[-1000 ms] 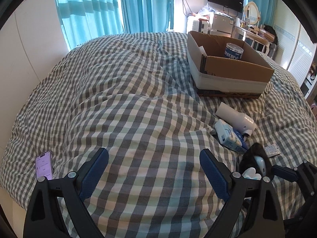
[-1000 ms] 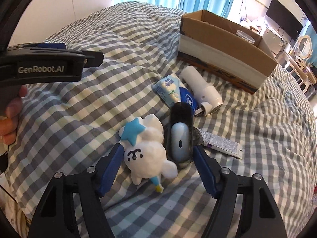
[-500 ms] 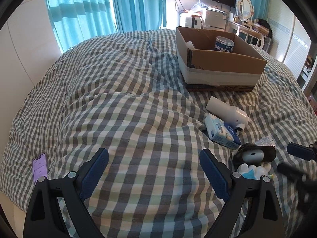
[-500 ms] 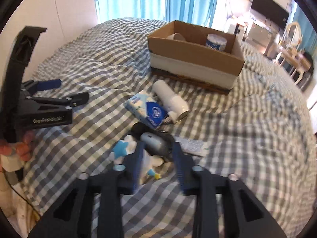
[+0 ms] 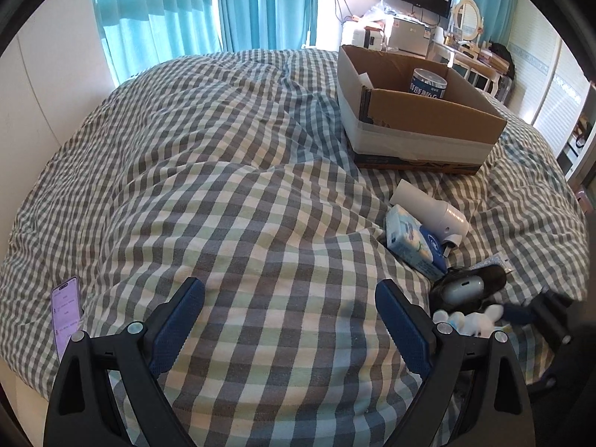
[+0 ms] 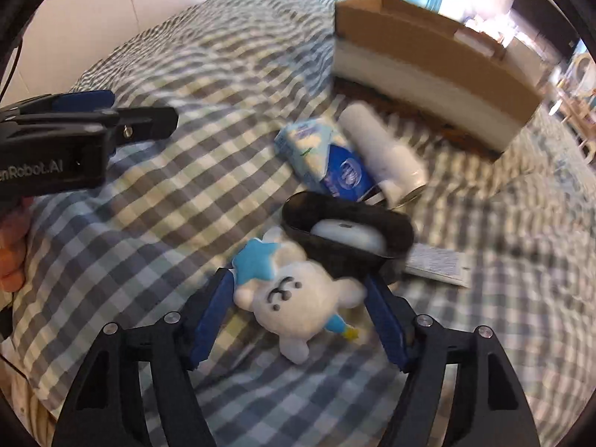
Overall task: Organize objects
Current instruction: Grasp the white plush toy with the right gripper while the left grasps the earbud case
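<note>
A white plush toy with a blue star (image 6: 294, 294) lies on the checked bedspread (image 6: 156, 201), between the open fingers of my right gripper (image 6: 298, 298). Touching it behind is a black case holding a white device (image 6: 346, 232). Further back lie a blue-and-white tissue pack (image 6: 324, 160) and a white cylinder (image 6: 383, 152). A cardboard box (image 5: 421, 123) holding a round tin (image 5: 428, 83) stands at the far right. My left gripper (image 5: 290, 309) is open and empty over bare bedspread; the toy (image 5: 469, 320) shows to its right.
A phone with a lit screen (image 5: 67, 309) lies at the bed's left edge. A small paper sachet (image 6: 436, 262) lies right of the black case. Curtains, a desk and a TV stand beyond the bed.
My right gripper has opened wide again and moved down and forward, so its fingers now straddle the plush toy. The left gripper stays open and has barely moved.
</note>
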{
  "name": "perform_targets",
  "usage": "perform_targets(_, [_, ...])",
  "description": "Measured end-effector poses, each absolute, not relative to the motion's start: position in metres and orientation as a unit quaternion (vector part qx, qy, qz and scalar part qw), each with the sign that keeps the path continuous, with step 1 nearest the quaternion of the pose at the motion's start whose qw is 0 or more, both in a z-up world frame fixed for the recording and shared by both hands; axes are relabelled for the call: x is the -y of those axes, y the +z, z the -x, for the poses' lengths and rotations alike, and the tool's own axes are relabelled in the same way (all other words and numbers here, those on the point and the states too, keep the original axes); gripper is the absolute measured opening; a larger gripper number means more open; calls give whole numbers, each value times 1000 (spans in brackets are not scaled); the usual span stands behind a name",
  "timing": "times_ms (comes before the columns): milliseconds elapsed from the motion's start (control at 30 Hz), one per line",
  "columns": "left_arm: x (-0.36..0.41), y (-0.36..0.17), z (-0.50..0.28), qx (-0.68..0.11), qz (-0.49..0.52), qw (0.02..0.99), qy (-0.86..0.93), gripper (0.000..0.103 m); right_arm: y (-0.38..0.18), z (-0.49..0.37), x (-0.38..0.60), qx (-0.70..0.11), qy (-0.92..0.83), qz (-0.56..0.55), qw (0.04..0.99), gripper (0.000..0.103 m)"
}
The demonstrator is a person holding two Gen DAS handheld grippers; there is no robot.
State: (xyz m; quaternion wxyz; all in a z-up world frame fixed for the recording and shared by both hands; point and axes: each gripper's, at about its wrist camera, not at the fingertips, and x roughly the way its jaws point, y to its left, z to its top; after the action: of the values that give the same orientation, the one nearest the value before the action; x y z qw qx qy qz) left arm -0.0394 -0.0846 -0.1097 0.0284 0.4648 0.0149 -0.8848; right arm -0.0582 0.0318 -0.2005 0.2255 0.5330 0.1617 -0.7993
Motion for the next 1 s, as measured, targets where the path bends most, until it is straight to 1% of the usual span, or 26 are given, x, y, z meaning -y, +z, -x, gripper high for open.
perform_targets(67, [84, -110, 38, -14, -464, 28, -885, 95, -203, 47, -29, -179, -808, -514, 225, 66])
perform_targets(100, [84, -110, 38, -13, -464, 28, -885, 95, -201, 44, -29, -177, -810, -510, 228, 55])
perform_targets(133, [84, -110, 39, -12, -465, 29, -885, 95, -197, 42, -31, -170, -815, -505, 228, 53])
perform_targets(333, [76, -111, 40, 4, -468, 27, -883, 95, -155, 33, -63, -129, -851, -464, 209, 52])
perform_targets(433, [67, -110, 41, 6, -469, 19, -883, 95, -129, 35, -88, -122, -870, -443, 178, 53])
perform_targets(567, [45, -107, 44, -1, -473, -17, -881, 95, -112, 45, -115, -115, -884, -431, 139, 53])
perform_targets(767, [-6, -111, 46, 12, -484, -92, -870, 95, -109, 61, -142, -90, -894, -426, 111, 53])
perform_targets(1000, [-43, -123, 52, 7, -491, -122, -862, 95, -115, 63, -162, -74, -893, -431, 103, 53])
